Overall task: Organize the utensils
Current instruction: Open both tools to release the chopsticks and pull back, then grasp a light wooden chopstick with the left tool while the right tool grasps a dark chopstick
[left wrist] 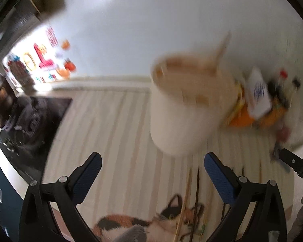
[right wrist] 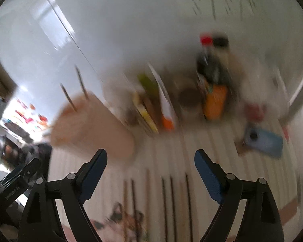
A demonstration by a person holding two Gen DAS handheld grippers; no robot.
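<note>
Striped table carrying work: two chopsticks standing in holder ahead-left of right hand-held gripper; loose chopsticks lying just ahead, waiting. Left hand-held gripper and right both gaping, gripping nothing.

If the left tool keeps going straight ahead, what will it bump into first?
Most likely the cream utensil holder. It sits just ahead of the open left tool, a bit right of centre. The picture is blurry, so the gap is hard to judge.

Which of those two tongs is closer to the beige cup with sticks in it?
Left, it seems. The beige cup sits just ahead of the left tongs, slightly right. From the right tongs the cup lies off to the left.
</note>
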